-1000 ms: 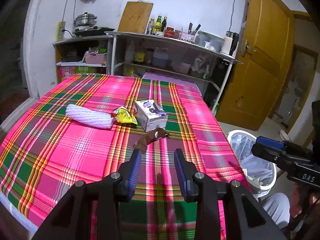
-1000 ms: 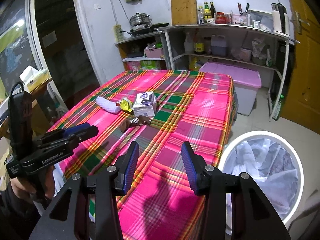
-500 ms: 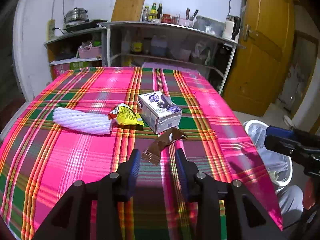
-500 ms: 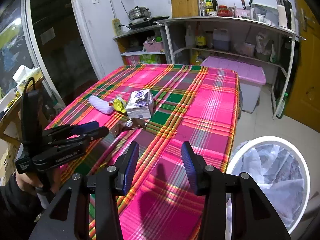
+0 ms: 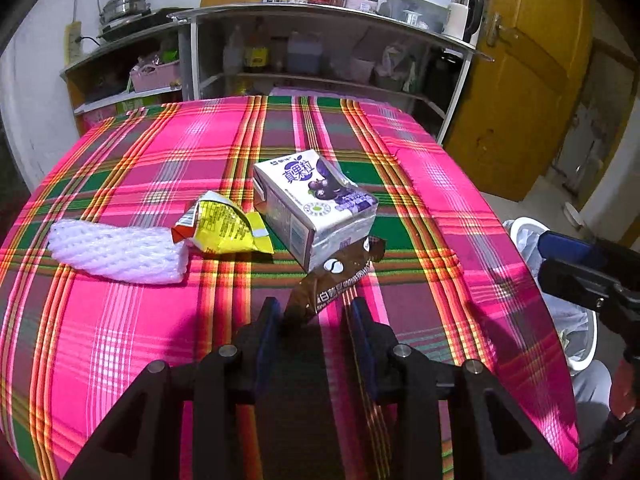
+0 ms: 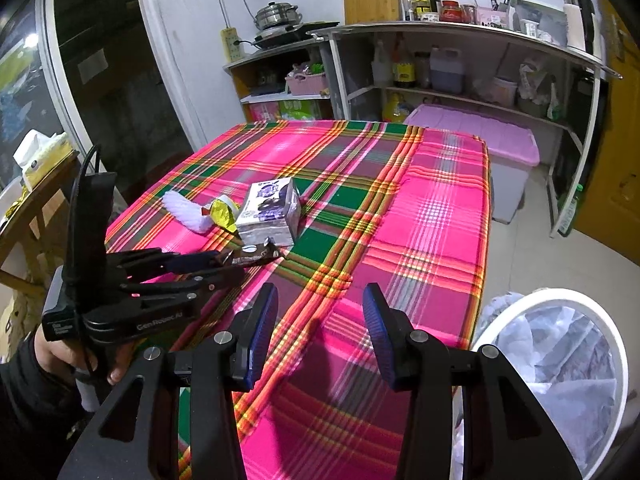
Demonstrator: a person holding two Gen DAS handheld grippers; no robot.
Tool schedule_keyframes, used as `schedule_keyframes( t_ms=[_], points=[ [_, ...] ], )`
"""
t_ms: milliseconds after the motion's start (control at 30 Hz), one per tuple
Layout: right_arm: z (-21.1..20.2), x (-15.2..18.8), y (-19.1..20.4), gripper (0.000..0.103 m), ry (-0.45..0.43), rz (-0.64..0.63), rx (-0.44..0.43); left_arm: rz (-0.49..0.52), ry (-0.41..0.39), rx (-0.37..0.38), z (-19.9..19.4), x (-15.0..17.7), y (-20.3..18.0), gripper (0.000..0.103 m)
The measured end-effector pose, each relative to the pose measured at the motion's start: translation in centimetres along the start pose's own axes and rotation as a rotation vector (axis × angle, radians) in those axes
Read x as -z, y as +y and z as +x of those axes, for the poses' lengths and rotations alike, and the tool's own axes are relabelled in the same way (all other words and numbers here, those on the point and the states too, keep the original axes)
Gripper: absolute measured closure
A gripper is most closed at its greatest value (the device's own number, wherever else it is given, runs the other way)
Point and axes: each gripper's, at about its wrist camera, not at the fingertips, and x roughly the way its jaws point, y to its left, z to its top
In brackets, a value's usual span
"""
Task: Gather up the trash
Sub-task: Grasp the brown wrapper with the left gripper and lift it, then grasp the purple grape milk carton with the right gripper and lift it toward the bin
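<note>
The left gripper (image 5: 314, 316) has come close to the brown wrapper (image 5: 340, 276), just in front of the milk carton (image 5: 316, 208). Its fingers are spread around the wrapper's near end, not pinching yet. It looks ready to grab. The right gripper (image 6: 320, 330) is spread and empty, near the trash bin (image 6: 560, 360).

Readable text: left hand-held gripper (image 6: 224, 268) body carries white lettering "GenRobot.AI" on its side. Drink carton (image 5: 314, 210) has blue Chinese characters on top, looks like "真果粒"; the round seal and small print below are too small to read. Brown wrapper (image 5: 336, 280) has white Chinese characters, only "白" is clear. Yellow packet (image 5: 222, 226) print is illegible.
</note>
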Motion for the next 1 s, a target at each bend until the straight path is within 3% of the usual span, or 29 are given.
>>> schedule_keyframes(
  t_ms=[67, 167, 433, 800, 867, 933, 1000],
  points=[
    [0.1, -0.1, 0.1, 0.058, 0.004, -0.001, 0.000, 0.003, -0.002, -0.005, 0.0, 0.1, -0.1, 0.068],
    [0.4, -0.3, 0.2, 0.058, 0.009, 0.000, 0.000, 0.013, -0.002, -0.010, -0.2, 0.2, -0.3, 0.087],
    [0.6, -0.8, 0.8, 0.058, 0.010, -0.010, 0.004, 0.021, -0.048, 0.016, -2.1, 1.3, -0.8, 0.088],
    [1.7, -2.1, 3.2, 0.058, 0.021, -0.081, -0.002, -0.103, -0.153, 0.012, -6.7, 3.3, 2.0, 0.088],
    [2.6, -2.4, 3.7, 0.054, 0.038, -0.099, -0.003, -0.123, -0.167, 0.002, -7.3, 3.6, 2.7, 0.088],
    [3.4, -2.7, 4.3, 0.044, 0.051, -0.112, -0.009, -0.144, -0.175, -0.005, -7.8, 3.9, 3.6, 0.088],
    [4.2, -3.0, 4.8, 0.043, 0.064, -0.124, -0.015, -0.162, -0.178, -0.013, -8.1, 4.3, 4.3, 0.088]
  ],
)
